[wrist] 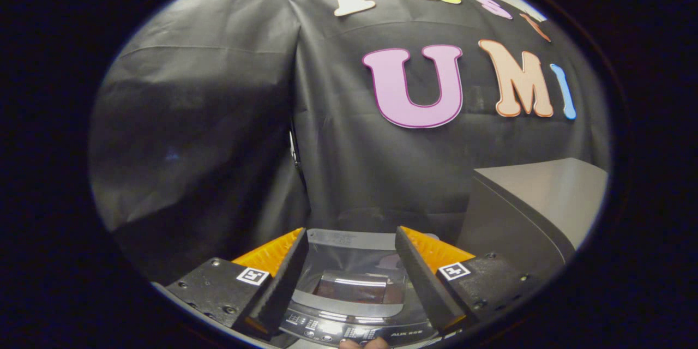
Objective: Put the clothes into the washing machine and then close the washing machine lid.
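Tongs first: the gripper [349, 262] stands wide open, its two fingers splayed apart with nothing held between them. Through the gap, from the fingers' own standpoint at about 12 o'clock and slightly below, lies the washing machine [349, 313], seen from above: its glossy lid [354, 283] with a dark window, and nearer at 6 o'clock the control panel [349, 331] with small buttons. The lid appears to lie flat over the tub, though glare makes it hard to be sure. At 6 o'clock, just under the panel, a fingertip of the person's hand [364, 343] peeks in. Off at 3 o'clock from the fingers stands a grey cabinet [540, 202], near the machine.

No clothes can be made out among these things, so where they lie cannot be told.

As a judgement: clothes are soft, light and limp; they will sag and trail, so a pinch on a bunched fold near the middle should carry them best, not a corner. The lid looks smooth, stiff and slippery; it is probably best moved by its front edge, pushed or hooked rather than squeezed, and eased down gently, since the window may be fragile.
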